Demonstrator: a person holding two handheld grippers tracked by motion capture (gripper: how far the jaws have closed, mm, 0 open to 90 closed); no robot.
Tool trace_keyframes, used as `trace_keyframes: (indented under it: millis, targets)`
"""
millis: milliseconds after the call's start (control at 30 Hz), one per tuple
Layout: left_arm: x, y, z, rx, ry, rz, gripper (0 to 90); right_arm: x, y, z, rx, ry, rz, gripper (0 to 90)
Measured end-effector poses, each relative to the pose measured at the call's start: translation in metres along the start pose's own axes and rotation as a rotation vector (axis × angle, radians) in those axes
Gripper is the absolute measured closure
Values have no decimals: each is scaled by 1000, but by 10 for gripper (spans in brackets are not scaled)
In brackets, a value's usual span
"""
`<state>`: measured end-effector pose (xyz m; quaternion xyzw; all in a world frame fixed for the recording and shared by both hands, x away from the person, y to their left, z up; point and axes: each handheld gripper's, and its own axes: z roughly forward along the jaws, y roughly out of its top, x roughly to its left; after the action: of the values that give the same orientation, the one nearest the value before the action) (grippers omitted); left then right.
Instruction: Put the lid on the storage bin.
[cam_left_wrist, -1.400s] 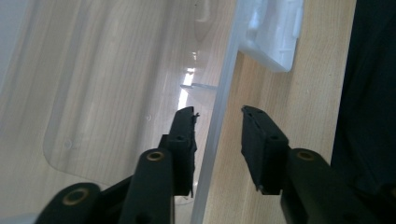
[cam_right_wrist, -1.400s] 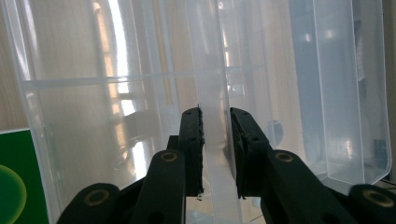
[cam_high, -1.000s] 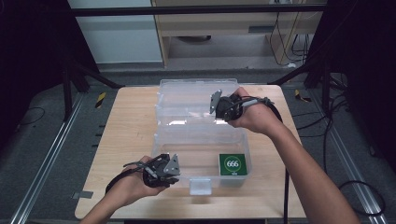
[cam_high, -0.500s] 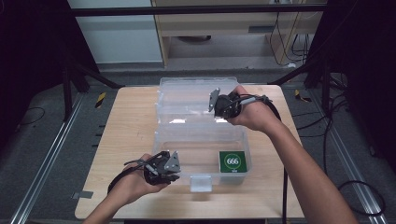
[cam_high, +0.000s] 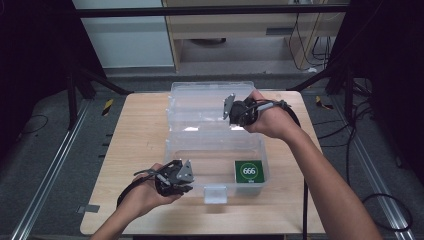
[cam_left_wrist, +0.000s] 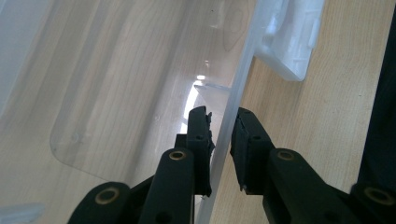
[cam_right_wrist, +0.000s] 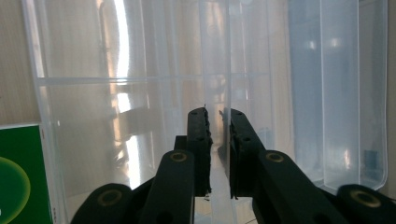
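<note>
At the desk's (cam_high: 135, 135) centre sits the clear plastic box (cam_high: 215, 150), light, thin-walled, slippery. Left gripper (cam_left_wrist: 219, 140) fingers pinch its front wall; right gripper (cam_right_wrist: 217, 140) fingers clamp the lid edge, probably the best holds.

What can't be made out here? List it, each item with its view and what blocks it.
- Left gripper, high view: jaw tips, hidden under its grey plate and hand.
- Green card, right gripper view: cut off by the left edge; print unreadable.
- Clear box lid edge, right gripper view: whether the jaws actually pinch it; glare and transparency blur it.
</note>
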<state>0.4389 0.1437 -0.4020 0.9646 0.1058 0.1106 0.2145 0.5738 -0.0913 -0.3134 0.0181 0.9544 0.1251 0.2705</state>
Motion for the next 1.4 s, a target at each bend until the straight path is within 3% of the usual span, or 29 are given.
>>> trace_keyframes:
  millis: [200, 533, 1400]
  targets:
    - [-3, 0, 1, 1, 30, -10, 767, 2, 1, -5, -7, 14, -15, 846]
    - [-4, 1, 1, 6, 39, -7, 765, 7, 1, -10, -23, 11, -14, 858]
    - [-8, 1, 2, 3, 63, -15, 756, 44, -1, -36, -85, -60, -40, 851]
